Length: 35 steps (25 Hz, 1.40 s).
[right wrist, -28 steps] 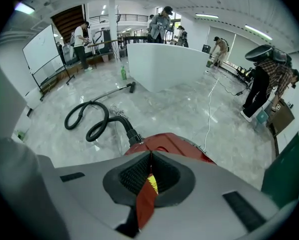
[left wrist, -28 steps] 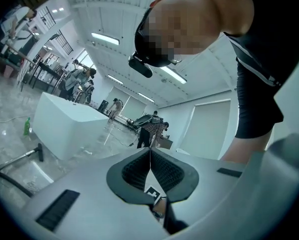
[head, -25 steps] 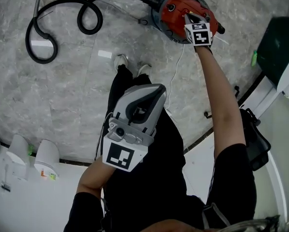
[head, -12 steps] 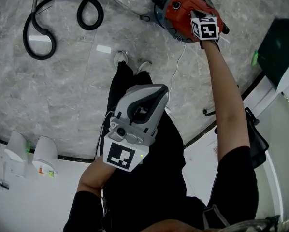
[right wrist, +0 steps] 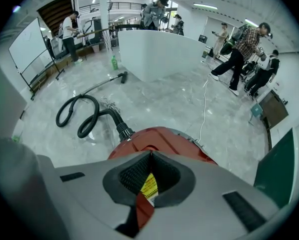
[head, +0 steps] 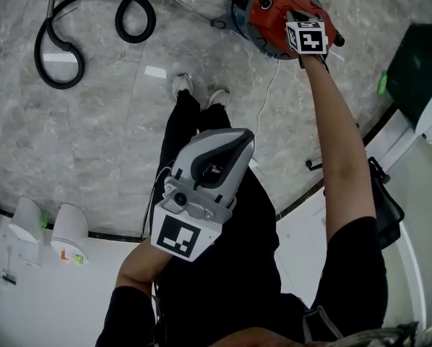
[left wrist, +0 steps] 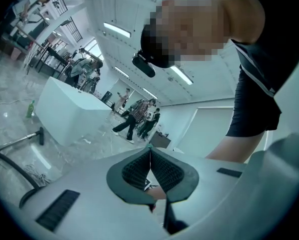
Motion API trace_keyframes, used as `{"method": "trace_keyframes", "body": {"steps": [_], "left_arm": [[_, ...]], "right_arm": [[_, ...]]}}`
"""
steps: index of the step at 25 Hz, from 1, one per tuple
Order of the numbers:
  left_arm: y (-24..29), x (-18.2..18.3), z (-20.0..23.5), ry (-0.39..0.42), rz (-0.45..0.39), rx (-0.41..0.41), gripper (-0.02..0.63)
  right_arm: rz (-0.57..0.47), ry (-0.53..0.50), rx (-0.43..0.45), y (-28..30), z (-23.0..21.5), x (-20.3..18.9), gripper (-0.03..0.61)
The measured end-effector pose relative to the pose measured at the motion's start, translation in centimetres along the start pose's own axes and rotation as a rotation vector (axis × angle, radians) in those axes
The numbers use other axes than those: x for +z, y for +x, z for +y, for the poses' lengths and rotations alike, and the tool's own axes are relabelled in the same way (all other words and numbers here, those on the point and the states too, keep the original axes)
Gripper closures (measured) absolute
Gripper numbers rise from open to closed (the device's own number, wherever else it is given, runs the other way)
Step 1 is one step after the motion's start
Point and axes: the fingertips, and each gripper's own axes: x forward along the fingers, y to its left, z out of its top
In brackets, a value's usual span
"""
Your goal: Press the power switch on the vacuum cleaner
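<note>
Bright ceiling strip lights; fisheye-warped, vignetted edges.

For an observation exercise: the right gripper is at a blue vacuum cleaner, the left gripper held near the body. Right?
No: the vacuum cleaner is red, not blue, as the head view shows. The right gripper is at it; the left gripper is held near the body.

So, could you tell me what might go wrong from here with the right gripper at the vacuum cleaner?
With jaws shut, the right gripper is a narrow tip that might skid off the rounded red shell of the vacuum cleaner. The white cord trails toward the person's shoes, a possible trip.
</note>
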Motion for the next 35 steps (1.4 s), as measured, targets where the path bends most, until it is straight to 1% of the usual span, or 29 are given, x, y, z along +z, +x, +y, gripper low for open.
{"method": "trace_keyframes", "body": {"steps": [5, 9, 13, 17, 20, 23, 25, 30, 33, 35], "left_arm": [[-0.7, -0.1, 0.1, -0.002, -0.010, 0.004, 0.594], [-0.9, -0.1, 0.0, -0.006, -0.019, 0.015, 0.594], [-1.2, -0.1, -0.2, 0.000, -0.025, 0.018, 0.594], [-1.4, -0.2, -0.5, 0.006, -0.024, 0.020, 0.594], [-1.1, -0.7, -1.0, 0.004, -0.022, 0.014, 0.594], [-1.4, -0.9, -1.4, 0.013, -0.007, 0.004, 0.594], [-1.6, -0.9, -1.7, 0.023, -0.002, 0.001, 0.594], [-2.0, -1.2, -2.7, 0.028, 0.007, -0.020, 0.594], [-1.9, -1.2, -3.8, 0.031, 0.010, -0.032, 0.594], [-1.7, -1.1, -4.8, 0.037, 0.010, -0.041, 0.594]], "right_arm": [[0.016, 0.033, 0.012, 0.0, -0.1, 0.0, 0.558], [0.027, 0.021, 0.009, 0.0, -0.2, 0.5, 0.560], [0.032, 0.048, 0.014, 0.1, -0.4, 0.7, 0.560], [0.027, 0.048, 0.010, 0.1, -0.3, 0.6, 0.560], [0.011, 0.026, -0.012, 0.1, -0.4, 0.5, 0.560], [-0.024, 0.004, -0.039, 0.2, 0.1, 0.1, 0.560], [-0.059, 0.020, -0.041, -0.2, 0.4, 0.2, 0.560], [-0.187, 0.151, -0.033, -3.3, 0.9, 1.0, 0.560], [-0.274, 0.202, -0.018, -5.7, 1.6, 2.0, 0.560], [-0.318, 0.233, -0.027, -7.7, 1.7, 2.4, 0.560]]}}
